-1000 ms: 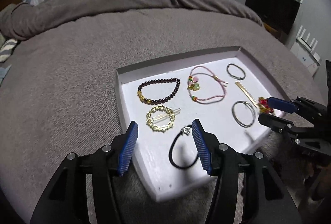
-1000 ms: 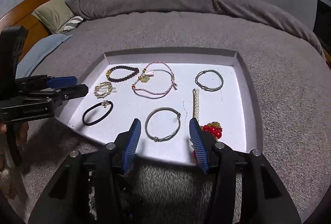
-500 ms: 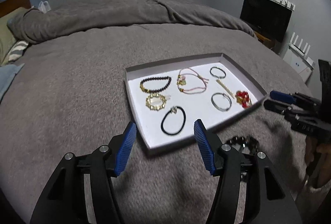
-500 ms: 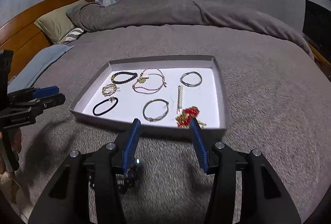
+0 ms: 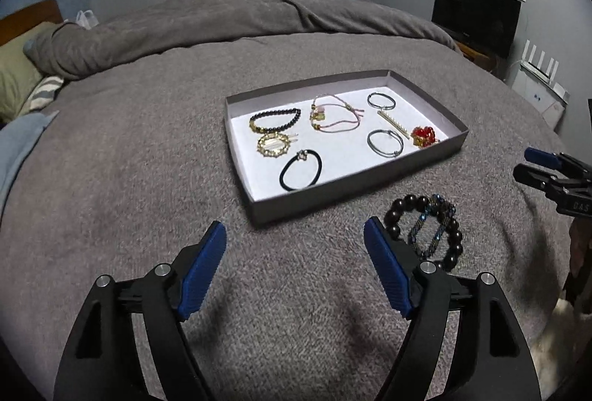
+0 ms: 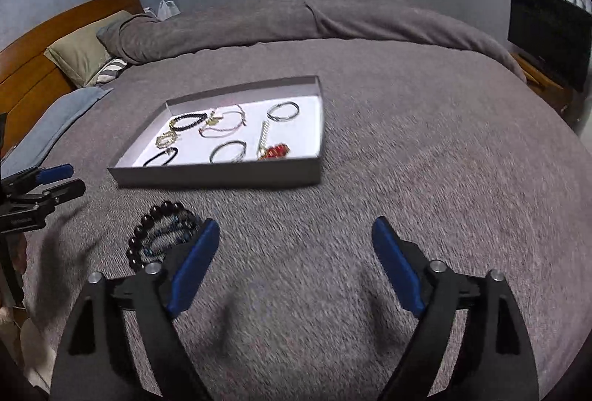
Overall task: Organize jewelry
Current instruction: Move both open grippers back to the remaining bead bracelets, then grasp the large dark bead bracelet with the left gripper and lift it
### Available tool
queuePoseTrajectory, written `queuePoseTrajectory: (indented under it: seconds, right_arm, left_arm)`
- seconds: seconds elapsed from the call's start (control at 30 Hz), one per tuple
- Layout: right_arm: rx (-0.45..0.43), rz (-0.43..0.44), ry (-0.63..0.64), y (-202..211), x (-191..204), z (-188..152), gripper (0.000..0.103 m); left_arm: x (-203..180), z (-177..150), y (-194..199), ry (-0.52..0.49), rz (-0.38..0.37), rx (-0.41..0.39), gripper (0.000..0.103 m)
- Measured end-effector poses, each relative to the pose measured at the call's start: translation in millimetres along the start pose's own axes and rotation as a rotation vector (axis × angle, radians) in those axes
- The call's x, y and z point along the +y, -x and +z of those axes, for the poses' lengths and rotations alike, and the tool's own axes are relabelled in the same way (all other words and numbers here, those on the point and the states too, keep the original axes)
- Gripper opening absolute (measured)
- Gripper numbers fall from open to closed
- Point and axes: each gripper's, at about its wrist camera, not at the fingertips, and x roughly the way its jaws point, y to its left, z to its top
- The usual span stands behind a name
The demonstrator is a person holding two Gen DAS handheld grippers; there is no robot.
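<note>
A shallow grey tray (image 5: 355, 181) with a white floor lies on the grey bed cover. It holds a black bead bracelet (image 5: 275, 120), a gold round clip (image 5: 274, 144), a black hair tie (image 5: 300, 169), a pink cord bracelet (image 5: 335, 118), two silver bangles (image 5: 384, 143), a pearl pin (image 5: 393, 123) and a red bead charm (image 5: 423, 135). In front of the tray, a dark bead bracelet (image 5: 425, 231) and a blue chain lie together on the cover. My left gripper (image 5: 295, 234) and right gripper (image 6: 296, 234) hover short of the tray (image 6: 222, 175), jaws opening over bare cover. The bead bracelet (image 6: 162, 234) sits just left of the right gripper.
A rolled grey duvet (image 6: 296, 20) runs across the far side of the bed, with pillows (image 6: 81, 49) and a wooden headboard at the left. A dark screen (image 5: 477, 12) stands off the bed at the right. Each gripper shows at the other view's edge: right gripper (image 5: 529, 165), left gripper (image 6: 72, 178).
Both grippers have drawn back from over the tray toward the bed's near side and their jaws have spread wider. The dark bead bracelet with the blue chain has come into view.
</note>
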Motion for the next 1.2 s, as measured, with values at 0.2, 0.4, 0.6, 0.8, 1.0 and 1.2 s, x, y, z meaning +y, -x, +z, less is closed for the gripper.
queuePoseTrajectory:
  seconds: [0.2,0.4,0.6,0.8,1.0,1.2]
  right_arm:
    - [0.001,0.001,-0.023,2,-6,-13,0.098]
    - [0.001,0.019,-0.025,0,0,-20,0.098]
    - [0.003,0.023,-0.015,-3,2,-26,0.098]
    - [0.003,0.034,-0.015,-6,-1,-29,0.098]
    - [-0.002,0.039,-0.016,-7,-6,-31,0.098]
    - [-0.007,0.062,-0.007,-6,-4,-31,0.098]
  left_arm:
    - [-5,-6,7,0.001,0.007,-0.005,0.081]
    - [-16,-14,8,0.004,-0.024,-0.013,0.084]
    - [-37,-25,-9,-0.021,-0.073,0.035,0.084]
    - [-55,-25,-23,-0.028,-0.128,0.052,0.083]
    - [-65,-16,-36,-0.035,-0.145,0.063,0.06]
    - [-67,-5,-53,-0.015,-0.145,0.077,0.039]
